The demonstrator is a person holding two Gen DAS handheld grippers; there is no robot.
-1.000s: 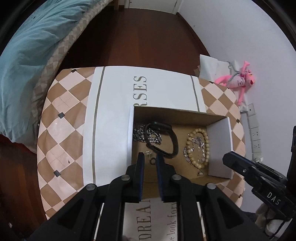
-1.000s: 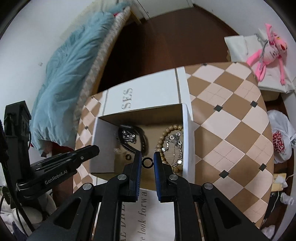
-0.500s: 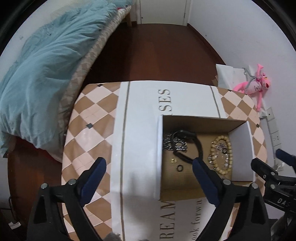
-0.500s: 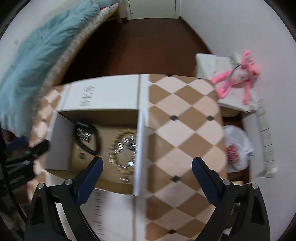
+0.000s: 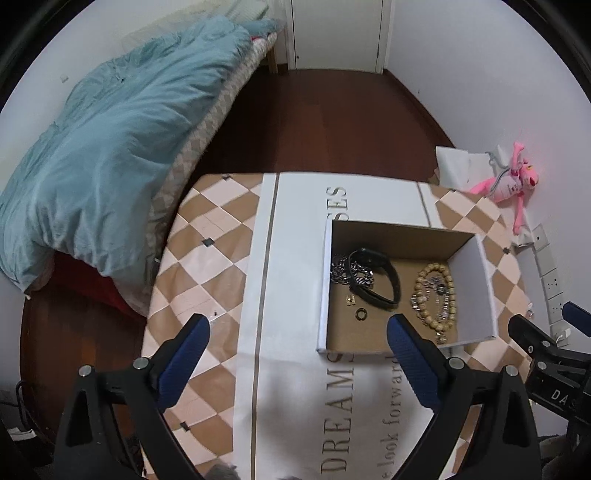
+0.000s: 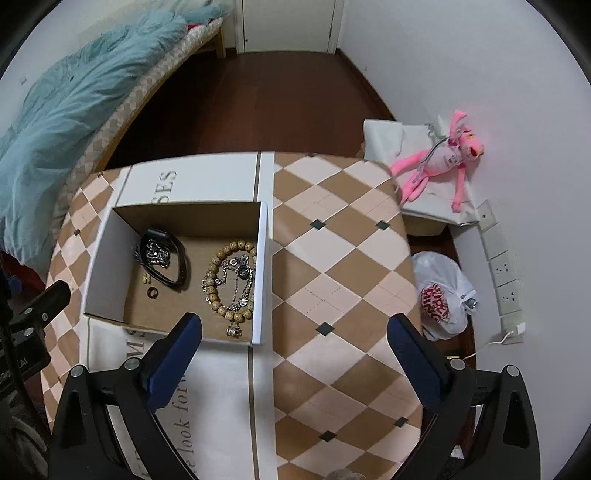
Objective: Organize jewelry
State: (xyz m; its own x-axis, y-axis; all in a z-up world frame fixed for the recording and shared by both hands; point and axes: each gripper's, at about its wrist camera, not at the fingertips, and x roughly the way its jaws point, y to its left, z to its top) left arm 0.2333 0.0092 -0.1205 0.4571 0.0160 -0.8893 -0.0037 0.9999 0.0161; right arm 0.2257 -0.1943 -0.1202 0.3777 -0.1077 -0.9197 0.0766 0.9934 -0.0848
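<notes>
My left gripper (image 5: 297, 345) has its blue-padded fingers (image 5: 184, 354) spread wide apart, holding nothing. My right gripper (image 6: 293, 350) is likewise spread wide, empty, above the checkered table (image 6: 343, 258).

Just ahead of the left gripper, a white runner with grey lettering (image 5: 295, 398) lies across the table. The open box (image 5: 325, 280) sits on it, ahead and to the right of the left gripper; from the right gripper it is ahead and to the left, its near right corner close to the left finger.

Inside the box, nearest the left gripper's right finger: a small dark ring (image 5: 360, 314) flat on the cardboard floor, apart from everything else. A small gold piece (image 5: 349, 300) lies just beyond it, to the left. Further in, a black band (image 5: 380, 275) lies in a loop, overlapping a silver chain (image 5: 351, 275) bunched against the left wall. On the right side of the box, a wooden bead bracelet (image 5: 424, 295) lies flat with a second silver chain (image 6: 238, 280) draped over it; a small metal charm (image 6: 233, 329) sits at the near end.

Beyond the table: dark wood floor (image 5: 314, 122). Far left of both grippers, a bed with a teal duvet (image 5: 96, 147). To the right of the right gripper, a white plastic bag (image 6: 441, 291) on the floor; further off, a pink plush toy (image 6: 439, 162) by the wall. A white door (image 5: 336, 33) is farthest.
</notes>
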